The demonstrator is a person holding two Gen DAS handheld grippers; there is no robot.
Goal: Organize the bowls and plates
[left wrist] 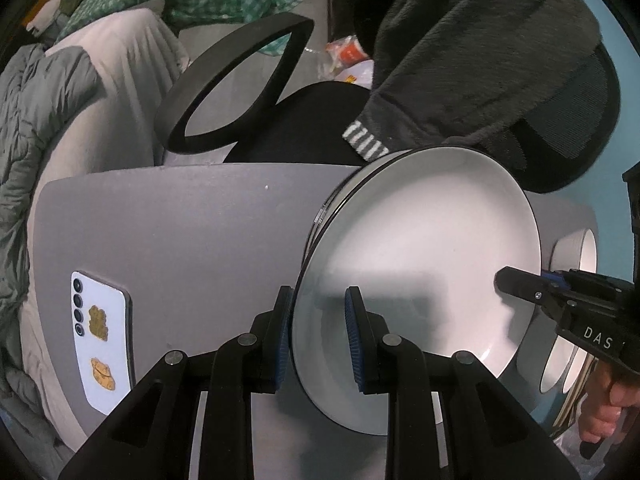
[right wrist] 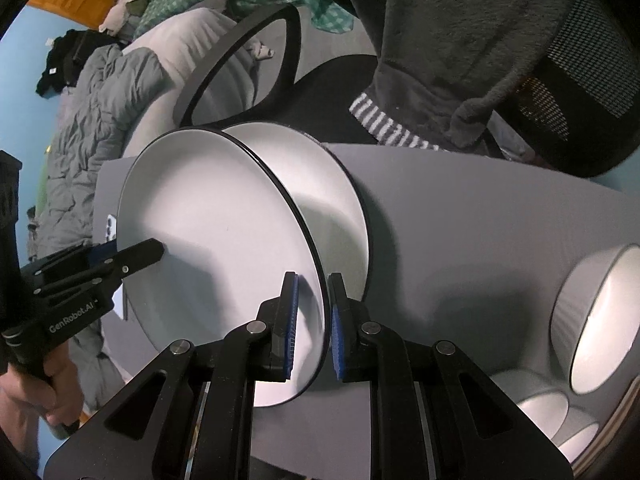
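A white plate with a black rim (left wrist: 420, 248) (right wrist: 216, 232) hangs over the grey table (left wrist: 200, 224), held from both sides. My left gripper (left wrist: 319, 298) (right wrist: 150, 252) is shut on its left rim. My right gripper (right wrist: 312, 280) (left wrist: 510, 282) is shut on the opposite rim. A second plate of the same kind (right wrist: 324, 184) lies on the table, partly under the held one; in the left wrist view only its edge (left wrist: 326, 204) shows. White bowls (right wrist: 600, 316) (left wrist: 576, 248) stand to the right, with two more nearer (right wrist: 540, 408).
A white phone (left wrist: 102, 336) lies face down on the table's left part. Beyond the far edge stand a black office chair with a looped armrest (left wrist: 240, 80) and a person's dark fleece top (left wrist: 460, 40). A bed with a grey duvet (left wrist: 28, 128) is at the left.
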